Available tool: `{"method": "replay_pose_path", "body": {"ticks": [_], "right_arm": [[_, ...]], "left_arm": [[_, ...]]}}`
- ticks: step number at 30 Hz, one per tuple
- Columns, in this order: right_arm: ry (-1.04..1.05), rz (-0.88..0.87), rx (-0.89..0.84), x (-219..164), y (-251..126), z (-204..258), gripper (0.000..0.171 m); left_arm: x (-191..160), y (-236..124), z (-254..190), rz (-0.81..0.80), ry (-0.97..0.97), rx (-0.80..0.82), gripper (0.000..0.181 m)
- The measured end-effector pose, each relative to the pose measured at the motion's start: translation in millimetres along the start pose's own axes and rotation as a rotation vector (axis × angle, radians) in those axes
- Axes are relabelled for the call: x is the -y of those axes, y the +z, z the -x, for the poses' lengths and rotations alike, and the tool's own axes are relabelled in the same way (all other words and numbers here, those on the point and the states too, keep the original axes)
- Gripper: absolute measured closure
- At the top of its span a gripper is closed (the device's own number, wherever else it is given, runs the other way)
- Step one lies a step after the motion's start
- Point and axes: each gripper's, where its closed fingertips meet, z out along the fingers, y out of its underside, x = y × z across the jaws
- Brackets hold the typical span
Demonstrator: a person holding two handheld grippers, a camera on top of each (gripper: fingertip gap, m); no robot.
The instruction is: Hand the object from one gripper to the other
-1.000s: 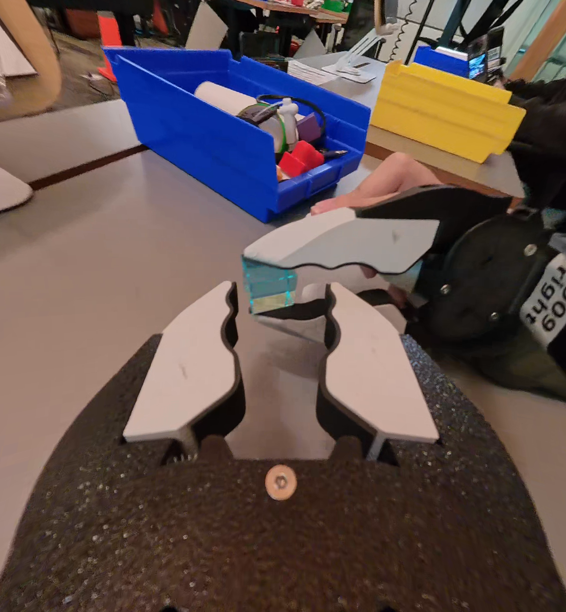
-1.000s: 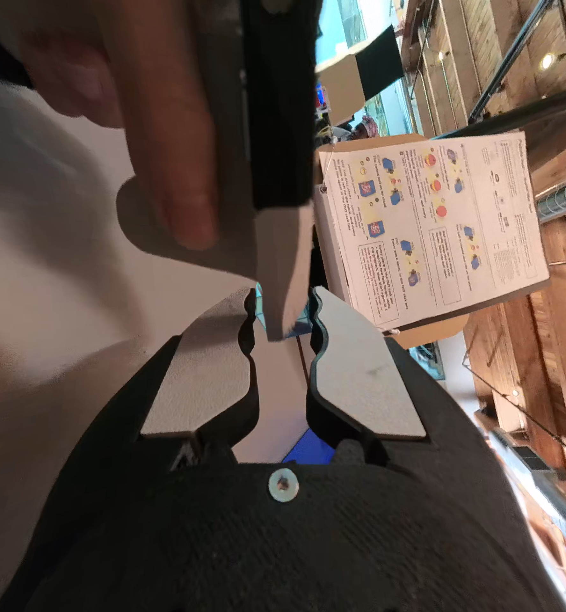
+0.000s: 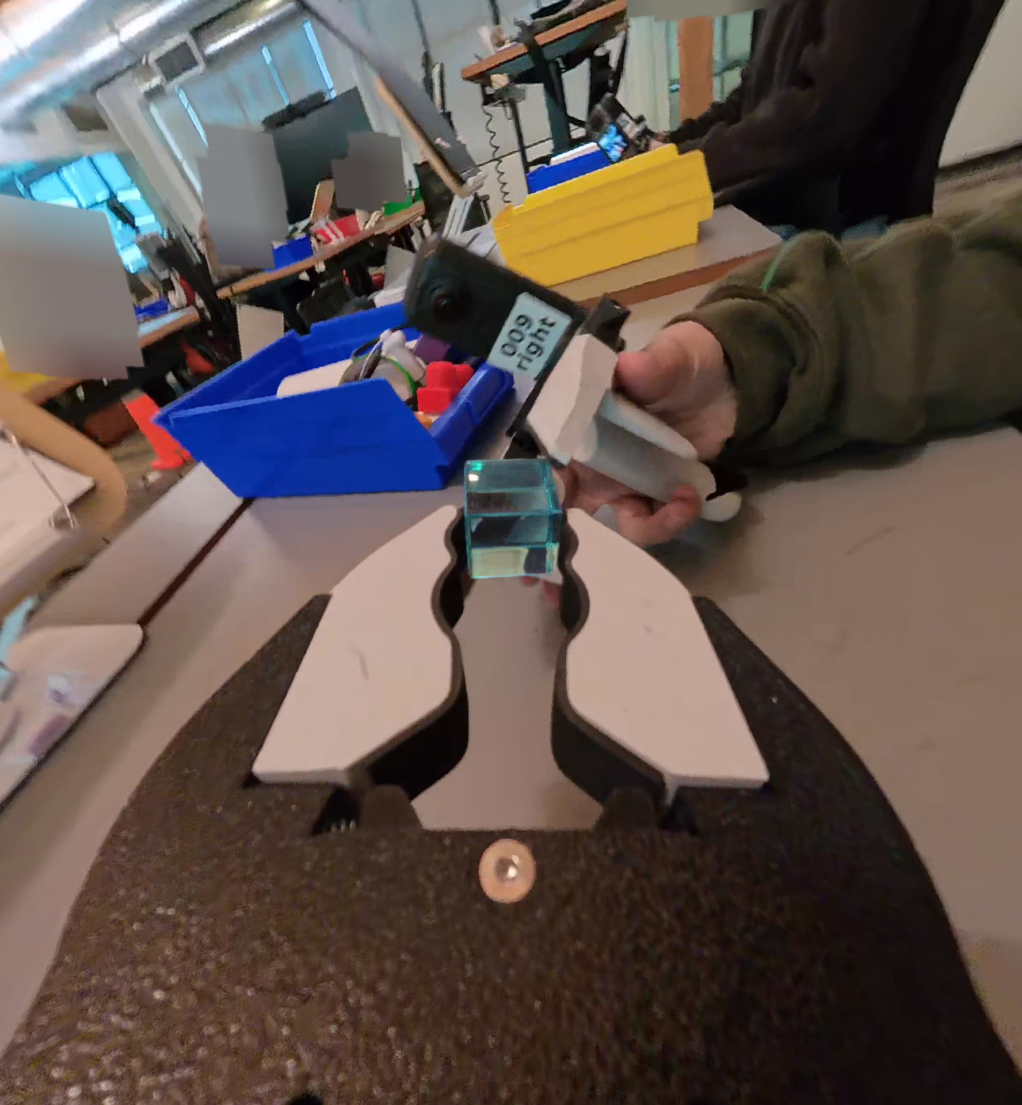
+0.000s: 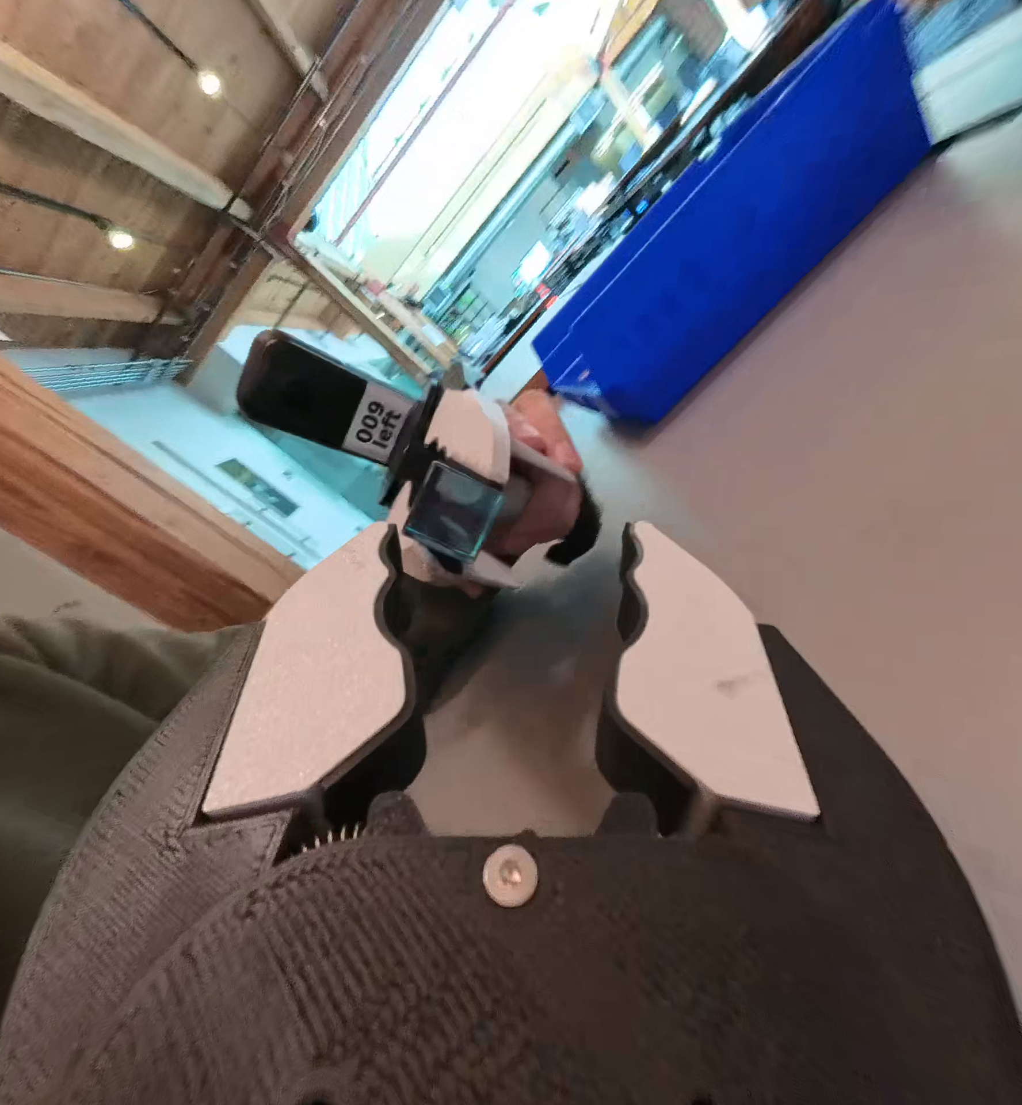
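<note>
A clear teal cube [image 3: 508, 508] sits between the fingertips of my left gripper [image 3: 511, 529], which is shut on it and holds it above the grey table [image 3: 855, 598]. My right gripper [image 3: 568, 430] is just behind and right of the cube, apart from it, held by a hand in a green sleeve. In the right wrist view my right gripper [image 4: 511, 538] is open and empty, with the jaws wide apart. Beyond it the left gripper [image 4: 464, 517] grips the cube [image 4: 455, 508] from both sides.
A blue bin [image 3: 317, 442] with several small items stands behind the grippers; it also shows in the right wrist view [image 4: 706, 287]. A yellow bin [image 3: 604, 221] is farther back right, beside a person in dark clothes [image 3: 843, 89]. An orange cone [image 3: 156, 424] stands on the floor at left. Left and right tips are no more than a few centimetres apart.
The cube passed from the right gripper to the left. The left gripper closed on it; the right gripper opened and drew back. Both grippers tilted upward.
</note>
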Motion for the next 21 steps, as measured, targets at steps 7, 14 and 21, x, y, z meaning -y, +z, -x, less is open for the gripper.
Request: {"method": "replay_pose_path", "body": {"ticks": [7,14,21], "right_arm": [[0.15,0.022,0.188,-12,11,19,0.142],[-0.345,0.108,-0.165,-8,4,-11,0.143],[-1.332,0.241,-0.656,21,-20,-24,0.142]], "left_arm": [[-11,10,-14,0.08,0.209,-0.025,0.153],[-21,11,-2,0.142,0.005,0.039,0.133],[-10,18,11,0.139,-0.618,0.027,0.122]]}}
